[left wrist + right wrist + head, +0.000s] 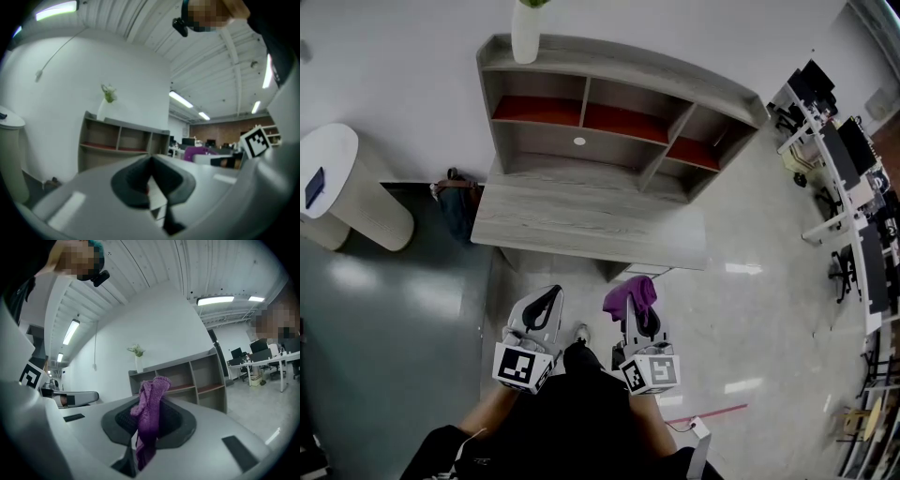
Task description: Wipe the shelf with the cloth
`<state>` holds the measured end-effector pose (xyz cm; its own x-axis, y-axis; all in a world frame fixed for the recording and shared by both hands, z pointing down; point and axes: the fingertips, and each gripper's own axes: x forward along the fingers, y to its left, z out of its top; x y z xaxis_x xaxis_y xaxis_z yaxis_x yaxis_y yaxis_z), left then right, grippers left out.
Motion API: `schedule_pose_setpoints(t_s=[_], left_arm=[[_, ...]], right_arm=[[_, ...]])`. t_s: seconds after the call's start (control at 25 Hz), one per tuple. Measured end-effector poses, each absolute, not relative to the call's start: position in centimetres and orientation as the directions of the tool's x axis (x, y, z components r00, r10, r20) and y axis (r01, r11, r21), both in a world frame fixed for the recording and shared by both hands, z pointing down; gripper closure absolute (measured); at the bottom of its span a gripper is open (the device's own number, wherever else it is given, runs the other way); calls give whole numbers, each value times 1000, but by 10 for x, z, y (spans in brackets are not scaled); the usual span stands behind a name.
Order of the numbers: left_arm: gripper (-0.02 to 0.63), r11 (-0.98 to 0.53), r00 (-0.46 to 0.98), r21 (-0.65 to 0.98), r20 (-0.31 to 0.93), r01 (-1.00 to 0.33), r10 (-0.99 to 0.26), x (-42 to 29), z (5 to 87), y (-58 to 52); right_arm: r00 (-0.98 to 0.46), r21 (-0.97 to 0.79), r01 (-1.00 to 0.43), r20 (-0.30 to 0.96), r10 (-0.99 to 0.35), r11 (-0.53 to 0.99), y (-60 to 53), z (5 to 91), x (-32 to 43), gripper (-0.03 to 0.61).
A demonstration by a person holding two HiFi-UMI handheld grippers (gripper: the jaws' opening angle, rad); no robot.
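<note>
A grey wooden shelf unit (609,131) with red-lined upper compartments stands against the white wall, a desk surface (581,220) in front of it. My right gripper (639,307) is shut on a purple knitted cloth (630,294), which sticks up between its jaws (149,416). My left gripper (541,307) is held beside it, jaws closed together with nothing between them (151,180). Both grippers hang in front of the desk, some way short of the shelf (187,380), which also shows in the left gripper view (119,138).
A white vase with a green plant (526,28) stands on the shelf's top left corner. A white round bin (347,187) sits to the left. Office desks and chairs (844,187) line the right side. Something dark lies on the floor beside the desk (455,202).
</note>
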<state>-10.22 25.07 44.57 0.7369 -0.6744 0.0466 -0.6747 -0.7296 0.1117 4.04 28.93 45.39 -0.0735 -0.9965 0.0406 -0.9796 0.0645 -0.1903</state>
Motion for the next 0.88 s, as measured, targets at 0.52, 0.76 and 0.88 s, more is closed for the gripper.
schedule_pose_setpoints(t_s=[0.52,0.76,0.88], left_arm=[[615,-694,698,79,66,-716,-713,-10,444,183],[615,-675,677,64,93,-735,-730,-7,443,156],[615,-676,679,64,79,-734,-730,-6,441,132]], right_arm=[[-165,-205,-966,13,-986,159,198,453,125,531],[-156,-229,-962,17,-988,148,169,453,137,531],[-140,-227,-965,28,-990,130,148,457,142,531]])
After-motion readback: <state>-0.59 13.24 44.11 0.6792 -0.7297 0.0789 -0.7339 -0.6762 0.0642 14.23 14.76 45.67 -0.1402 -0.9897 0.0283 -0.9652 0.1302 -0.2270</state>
